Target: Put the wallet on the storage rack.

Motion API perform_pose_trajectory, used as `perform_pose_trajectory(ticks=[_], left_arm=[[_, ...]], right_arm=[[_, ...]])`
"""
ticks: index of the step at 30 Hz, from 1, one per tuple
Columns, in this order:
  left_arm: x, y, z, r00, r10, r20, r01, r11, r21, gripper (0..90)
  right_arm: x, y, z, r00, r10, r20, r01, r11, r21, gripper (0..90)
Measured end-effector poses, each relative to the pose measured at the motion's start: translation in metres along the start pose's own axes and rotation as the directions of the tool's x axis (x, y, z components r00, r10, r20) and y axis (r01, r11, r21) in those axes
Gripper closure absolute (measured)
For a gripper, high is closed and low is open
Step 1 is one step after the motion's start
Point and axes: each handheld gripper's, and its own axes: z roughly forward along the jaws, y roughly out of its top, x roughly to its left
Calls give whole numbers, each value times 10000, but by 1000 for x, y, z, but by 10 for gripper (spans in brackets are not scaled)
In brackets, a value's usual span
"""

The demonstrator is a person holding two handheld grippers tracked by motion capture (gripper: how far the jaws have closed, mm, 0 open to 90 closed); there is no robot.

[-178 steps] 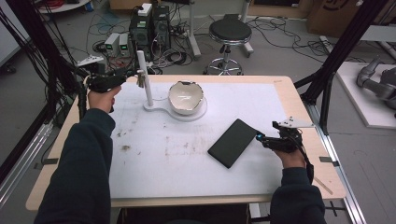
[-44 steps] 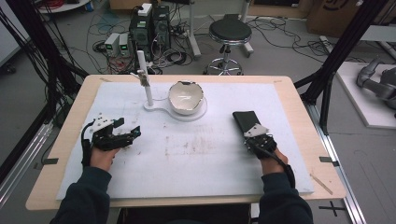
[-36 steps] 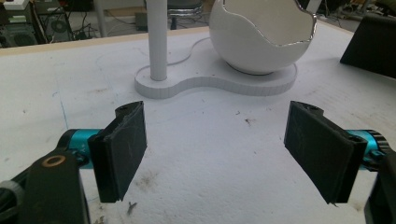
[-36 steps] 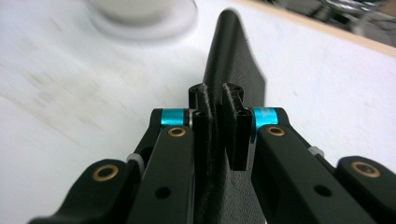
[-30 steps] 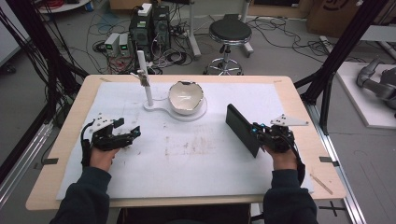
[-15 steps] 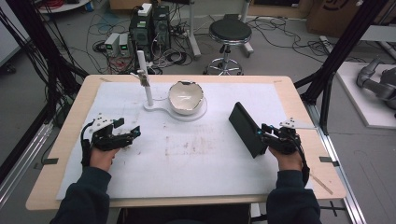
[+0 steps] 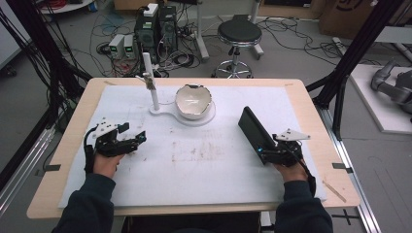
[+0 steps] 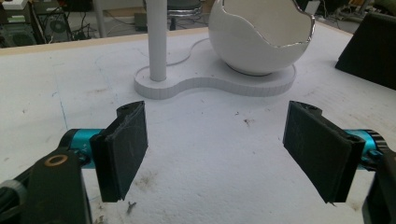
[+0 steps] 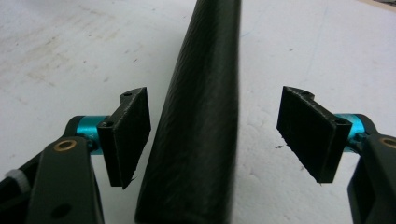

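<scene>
We are looking down on a table covered with a white mat, where a person holds a gripper in each hand. The right gripper has just been opening, and its jaws now stand released on either side of a flat black case without pressing it; the left pad sits just beside the case, the right pad clearly apart. From above, the case stands tilted on its long edge at about four o'clock from the white egg-shaped bowl, touching the mat, with the right gripper at its near end. We judge this to be the letting-go step of setting the case down. The next move calls for drawing the gripper straight back without knocking the case, which may tip. The left gripper rests open and empty at eight o'clock from the bowl.
</scene>
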Motion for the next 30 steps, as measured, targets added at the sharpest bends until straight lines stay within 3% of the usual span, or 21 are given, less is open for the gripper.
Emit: perform_pose_trajectory(ticks=[2, 6, 9, 10, 11, 12, 17, 23, 26, 30], left_arm=[[0, 0, 0, 10000, 4, 11, -4, 10000, 4, 220], [-1, 0, 0, 10000, 12, -13, -12, 10000, 15, 221], [-1, 0, 0, 10000, 44, -6, -44, 10000, 38, 221], [-1, 0, 0, 10000, 44, -6, -44, 10000, 38, 221], [-1, 0, 0, 10000, 27, 10, -27, 10000, 43, 221], [-2, 0, 0, 10000, 22, 5, -22, 10000, 24, 221], [-1, 0, 0, 10000, -33, -11, 33, 10000, 24, 221], [-1, 0, -1, 10000, 1, -44, -1, 10000, -1, 221], [-1, 0, -1, 10000, 76, -31, -76, 10000, -18, 221], [-2, 0, -1, 9998, 192, 18, -192, 9998, -85, 221]], right_arm=[[-2, -5, 4, 9997, 121, -192, -113, 9991, 403, 298], [-6, -10, 5, 9989, 416, -230, -405, 9981, 462, 351], [-6, -11, 5, 9977, 498, -464, -470, 9971, 604, 490], [-6, -11, 5, 9977, 498, -464, -470, 9971, 604, 490], [-8, -10, -1, 9975, 370, -610, -350, 9988, 346, 670], [-9, -8, -5, 9985, 282, -477, -273, 9995, 179, 723], [-14, -3, -22, 9988, 346, -343, -380, 9939, -1032, 735], [-13, 8, -40, 9978, 552, -377, -629, 9666, -2484, 729], [-11, 14, -44, 9974, 513, -508, -636, 9573, -2819, 728], [-9, 20, -42, 9977, 383, -554, -520, 9610, -2715, 732]])
